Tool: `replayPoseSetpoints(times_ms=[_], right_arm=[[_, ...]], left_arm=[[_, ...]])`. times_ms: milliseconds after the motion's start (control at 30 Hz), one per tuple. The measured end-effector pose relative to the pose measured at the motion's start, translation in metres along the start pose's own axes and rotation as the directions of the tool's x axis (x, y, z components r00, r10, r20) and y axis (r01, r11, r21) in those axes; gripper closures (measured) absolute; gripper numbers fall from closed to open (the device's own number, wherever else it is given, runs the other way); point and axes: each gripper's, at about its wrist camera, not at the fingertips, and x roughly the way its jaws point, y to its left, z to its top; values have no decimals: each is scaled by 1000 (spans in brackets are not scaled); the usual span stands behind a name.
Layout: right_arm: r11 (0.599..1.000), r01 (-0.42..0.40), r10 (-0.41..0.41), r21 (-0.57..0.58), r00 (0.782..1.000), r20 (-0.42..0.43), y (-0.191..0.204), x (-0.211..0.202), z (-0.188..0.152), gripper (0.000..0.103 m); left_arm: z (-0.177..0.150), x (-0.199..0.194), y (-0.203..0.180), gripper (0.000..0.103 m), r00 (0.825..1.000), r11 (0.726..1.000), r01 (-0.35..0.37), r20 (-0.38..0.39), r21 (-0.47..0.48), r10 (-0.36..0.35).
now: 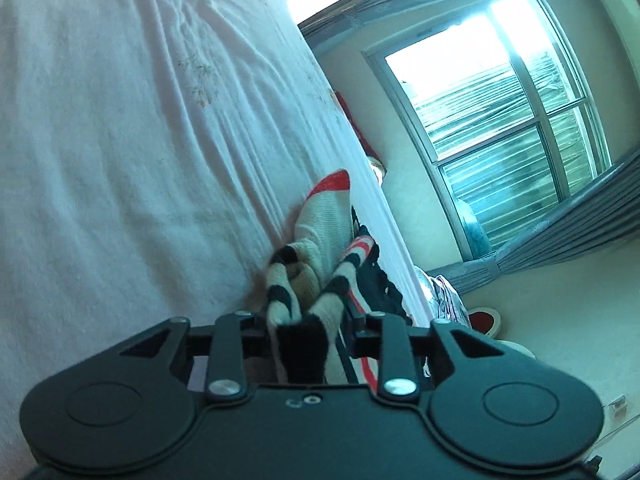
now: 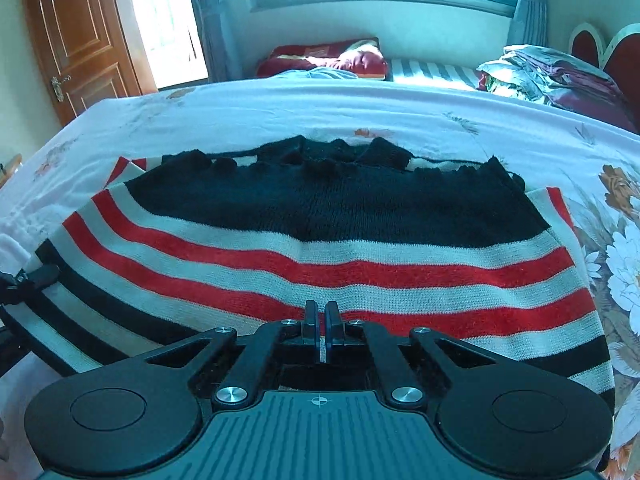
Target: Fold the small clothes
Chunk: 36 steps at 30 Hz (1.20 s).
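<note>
A small knitted sweater (image 2: 320, 232), black at the top with red, white and black stripes below, lies spread on the bed. My right gripper (image 2: 321, 320) sits at the sweater's near hem with its jaws nearly together; whether fabric is between them is hidden. My left gripper (image 1: 306, 320) is shut on a bunched striped edge of the sweater (image 1: 316, 248), tilted steeply over the bed. The left gripper's finger also shows at the sweater's left edge in the right wrist view (image 2: 40, 276).
The bed has a white floral sheet (image 2: 280, 112). A red pillow (image 2: 328, 58) and a stack of folded bedding (image 2: 552, 76) lie at the far side. A wooden door (image 2: 80, 36) stands at the left, and a window (image 1: 500, 120) with grey curtains is on the wall.
</note>
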Motion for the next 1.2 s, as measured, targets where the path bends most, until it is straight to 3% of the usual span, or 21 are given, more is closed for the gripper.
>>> replayPoseSetpoints(times_ms=[233, 400, 633, 1000, 1200], right_arm=[[1000, 0, 0, -27, 1000, 12, 5, 1, 9, 100], [999, -2, 2, -39, 1000, -14, 3, 12, 1, 100], [996, -27, 27, -80, 1000, -10, 0, 16, 1, 100], [982, -184, 184, -43, 983, 0, -33, 13, 3, 101], [963, -240, 222, 124, 965, 142, -99, -34, 12, 101]], left_arm=[[13, 10, 10, 71, 999, 999, 3, 32, -49, -1], [15, 13, 5, 79, 999, 999, -36, 10, 3, 36], [11, 9, -12, 81, 996, 996, -79, 36, 38, 78], [-8, -8, -80, 83, 989, 981, -100, 122, 167, 80], [-47, 1, -146, 84, 995, 940, -74, 94, 332, 45]])
